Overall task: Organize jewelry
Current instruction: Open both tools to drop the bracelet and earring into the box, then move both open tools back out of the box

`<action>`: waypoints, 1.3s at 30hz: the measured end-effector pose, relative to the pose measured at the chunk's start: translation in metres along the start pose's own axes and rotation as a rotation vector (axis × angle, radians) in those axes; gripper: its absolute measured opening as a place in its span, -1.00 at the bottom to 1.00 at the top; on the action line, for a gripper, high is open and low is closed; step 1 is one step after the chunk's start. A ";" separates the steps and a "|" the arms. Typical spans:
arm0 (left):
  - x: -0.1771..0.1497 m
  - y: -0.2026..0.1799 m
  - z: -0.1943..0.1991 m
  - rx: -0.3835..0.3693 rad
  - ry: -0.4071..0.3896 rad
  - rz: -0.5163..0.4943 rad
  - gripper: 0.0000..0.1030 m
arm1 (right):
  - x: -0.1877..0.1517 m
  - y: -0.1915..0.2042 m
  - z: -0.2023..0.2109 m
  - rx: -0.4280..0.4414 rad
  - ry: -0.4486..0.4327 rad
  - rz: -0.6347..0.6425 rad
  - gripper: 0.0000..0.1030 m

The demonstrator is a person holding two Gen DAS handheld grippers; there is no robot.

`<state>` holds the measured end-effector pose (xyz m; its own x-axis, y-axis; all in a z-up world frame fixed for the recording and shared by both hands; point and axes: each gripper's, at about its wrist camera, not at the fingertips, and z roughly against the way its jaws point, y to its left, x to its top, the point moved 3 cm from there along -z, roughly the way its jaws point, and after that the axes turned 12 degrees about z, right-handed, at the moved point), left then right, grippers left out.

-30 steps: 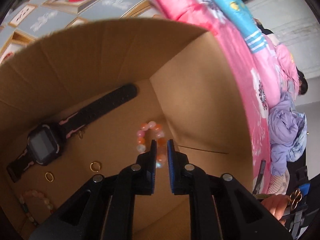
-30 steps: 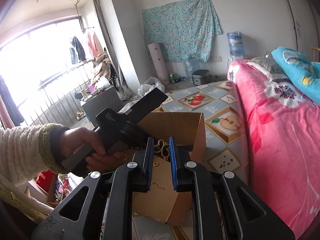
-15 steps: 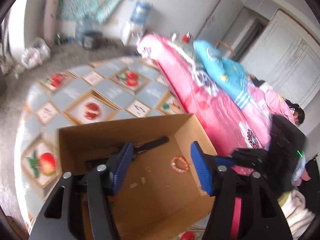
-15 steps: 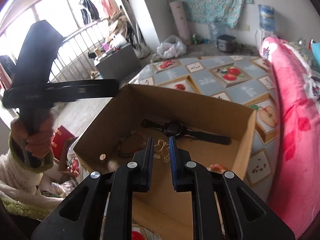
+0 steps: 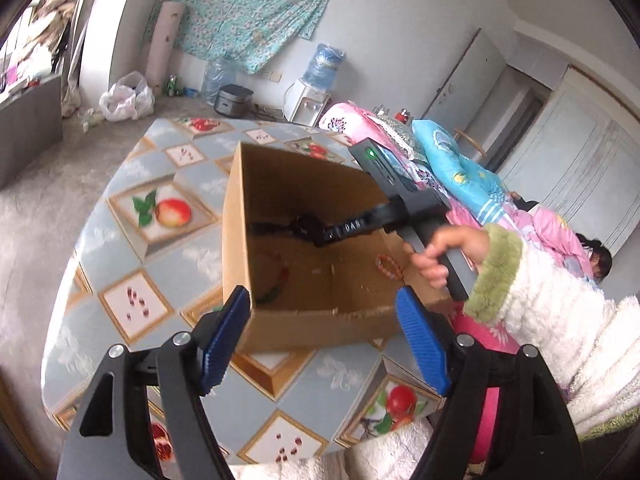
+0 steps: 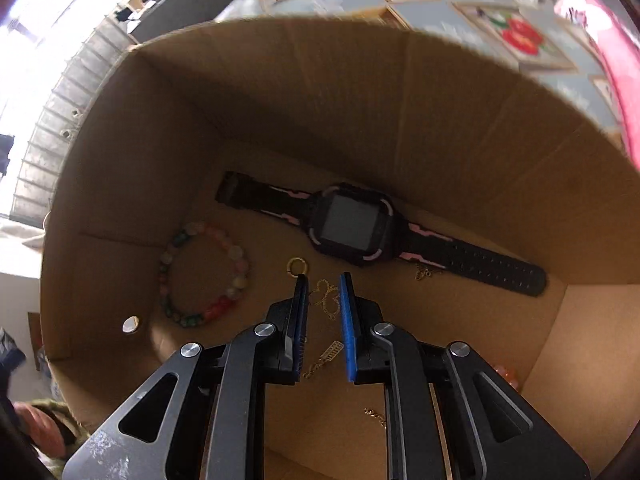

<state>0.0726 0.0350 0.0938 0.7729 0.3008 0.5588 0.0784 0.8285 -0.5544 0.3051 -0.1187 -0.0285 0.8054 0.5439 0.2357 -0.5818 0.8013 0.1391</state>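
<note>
From my left wrist, my left gripper (image 5: 320, 332) hangs above the near wall of the cardboard box (image 5: 240, 240), which stands on the counter (image 5: 132, 248) with its fruit-print cover. Its jaws are opening, with nothing between the blue pads; I judge this hand has nothing to carry and is keeping clear of the box mouth. Over the box's far right corner, a hand (image 5: 436, 252) in a fluffy sleeve tips my right gripper steeply down into the box. A pink bead bracelet (image 5: 390, 266) lies on the floor of the box near its right wall.

From my right wrist, my right gripper (image 6: 323, 296) is low inside the box, jaws close together and clamped on a gold butterfly trinket (image 6: 325, 298), which dangles just above the box floor. Beyond it lie the black watch (image 6: 356, 226) and a gold ring (image 6: 297, 266); a multicoloured bead bracelet (image 6: 204, 276) sits by the left wall. I read this as lowering the trinket in with the rest.
</note>
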 end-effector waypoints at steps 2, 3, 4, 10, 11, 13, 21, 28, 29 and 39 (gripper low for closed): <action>-0.006 0.003 -0.002 0.001 0.011 0.009 0.43 | -0.001 -0.004 0.003 -0.005 -0.014 -0.018 -0.70; -0.008 0.004 -0.003 0.007 0.012 0.010 0.43 | -0.003 -0.005 0.007 -0.018 -0.021 -0.022 -0.65; -0.010 0.003 -0.003 0.008 0.010 0.008 0.43 | -0.005 -0.006 0.012 -0.021 -0.038 -0.031 -0.63; -0.010 -0.009 -0.002 -0.002 -0.024 -0.063 0.43 | -0.029 -0.006 0.067 0.015 -0.195 -0.086 -0.58; -0.010 -0.013 -0.001 -0.002 -0.034 -0.073 0.45 | -0.036 -0.004 0.080 0.034 -0.237 -0.095 -0.58; -0.009 -0.019 0.001 0.003 -0.056 -0.090 0.49 | -0.051 0.002 0.107 0.062 -0.331 -0.112 -0.56; -0.006 -0.032 0.012 0.121 -0.174 -0.149 0.89 | -0.131 0.066 0.175 -0.005 -0.650 -0.093 0.25; 0.000 -0.030 0.004 0.273 -0.176 -0.119 0.89 | -0.184 0.082 0.183 -0.266 -0.715 -0.143 0.76; 0.001 -0.029 0.003 0.288 -0.179 -0.121 0.89 | -0.188 0.084 0.184 -0.288 -0.717 -0.142 0.82; 0.000 -0.031 0.000 0.385 -0.191 -0.128 0.89 | -0.198 0.089 0.181 -0.445 -0.678 -0.169 0.84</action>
<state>0.0705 0.0098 0.1112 0.6393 0.2360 0.7319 -0.1024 0.9694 -0.2232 0.0728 -0.2003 0.1116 0.5526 0.2528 0.7942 -0.2448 0.9601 -0.1353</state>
